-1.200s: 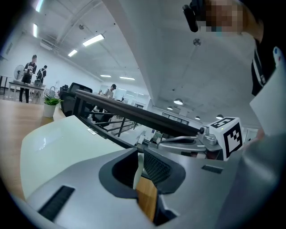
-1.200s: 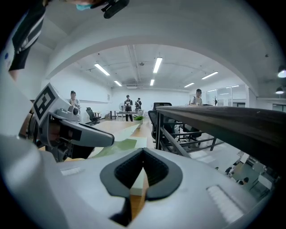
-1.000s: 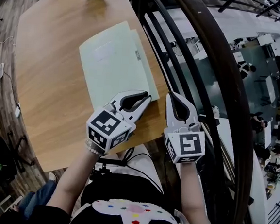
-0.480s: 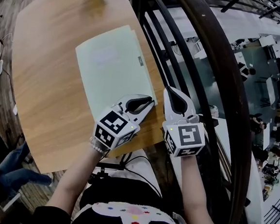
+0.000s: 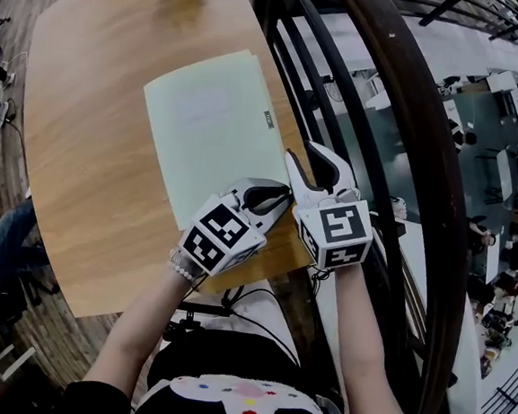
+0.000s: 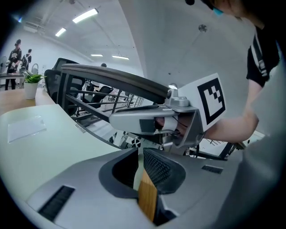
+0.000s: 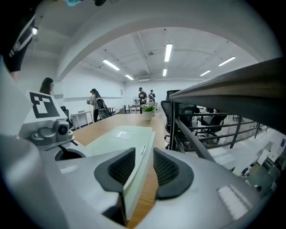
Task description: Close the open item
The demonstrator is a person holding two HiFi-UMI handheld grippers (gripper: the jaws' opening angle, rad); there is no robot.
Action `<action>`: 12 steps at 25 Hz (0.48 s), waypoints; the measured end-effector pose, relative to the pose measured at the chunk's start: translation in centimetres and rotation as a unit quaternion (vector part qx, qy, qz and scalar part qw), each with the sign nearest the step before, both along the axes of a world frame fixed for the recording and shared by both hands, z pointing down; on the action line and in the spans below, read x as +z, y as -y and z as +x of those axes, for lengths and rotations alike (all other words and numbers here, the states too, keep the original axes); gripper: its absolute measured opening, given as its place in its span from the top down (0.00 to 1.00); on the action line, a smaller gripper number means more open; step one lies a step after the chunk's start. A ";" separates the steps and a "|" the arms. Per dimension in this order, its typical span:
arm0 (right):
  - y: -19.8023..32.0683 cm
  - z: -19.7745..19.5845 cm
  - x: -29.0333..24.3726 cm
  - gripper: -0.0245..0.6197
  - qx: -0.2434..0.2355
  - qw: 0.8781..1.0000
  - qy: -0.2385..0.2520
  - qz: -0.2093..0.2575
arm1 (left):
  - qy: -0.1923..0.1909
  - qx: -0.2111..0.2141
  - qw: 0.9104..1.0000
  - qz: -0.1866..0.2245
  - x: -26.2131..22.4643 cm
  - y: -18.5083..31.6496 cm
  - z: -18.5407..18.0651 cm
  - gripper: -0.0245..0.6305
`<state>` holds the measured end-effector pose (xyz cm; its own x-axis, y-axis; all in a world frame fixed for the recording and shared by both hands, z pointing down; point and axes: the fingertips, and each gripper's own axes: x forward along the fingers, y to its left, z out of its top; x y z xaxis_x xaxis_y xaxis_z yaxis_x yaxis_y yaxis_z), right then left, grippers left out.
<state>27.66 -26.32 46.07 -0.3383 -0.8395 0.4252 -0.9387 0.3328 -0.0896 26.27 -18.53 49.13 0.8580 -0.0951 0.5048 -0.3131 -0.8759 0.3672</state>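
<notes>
The folder [image 5: 214, 126] is pale mint green on a warm light-brown, wood-grain table [image 5: 83, 159]. My left gripper [image 5: 283, 195] and right gripper [image 5: 305, 153] are pale grey, with dark cross-hatched pads [image 7: 166, 169] and black-and-white square-patterned cubes [image 5: 333, 235]. The railing [image 5: 409, 125] at right is black.

The left tongs [image 5: 283, 195] and right tongs [image 5: 307, 156] are white, rounded shells with dark openings and black, cross-hatched pads [image 7: 166, 169]. Behind each sits a white block printed with black square markers: the left cube [image 5: 220, 236] and the right cube [image 5: 333, 235]. A bead bracelet [image 5: 180, 266] circles the wrist behind the left tongs. Further back, the person wears a black short-sleeved top [image 5: 102, 402] with a white print [image 5: 246, 401] dotted in colours. The right tongs' jaws have just been opening, a folder [image 5: 216, 126] edge between them.
</notes>
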 end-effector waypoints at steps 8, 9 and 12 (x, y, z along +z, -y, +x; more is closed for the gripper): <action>4.0 -0.7 0.7 0.77 -0.024 1.000 0.001 0.010 | 0.022 0.016 1.000 0.004 0.7 0.0 0.4 0.90; 4.3 -0.8 0.6 0.77 -0.029 1.000 0.000 0.012 | 0.025 0.019 0.999 0.006 0.7 -0.1 0.5 0.90; 5.1 -1.3 0.6 0.87 -0.045 0.999 -0.009 0.018 | 0.031 0.025 0.999 0.010 0.6 -0.4 0.6 0.90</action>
<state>26.38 -31.46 46.71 -0.4060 -0.8210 0.4015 -0.9061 0.4186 -0.0602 26.86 -18.17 49.70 0.8286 -0.0642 0.5561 -0.2910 -0.8981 0.3299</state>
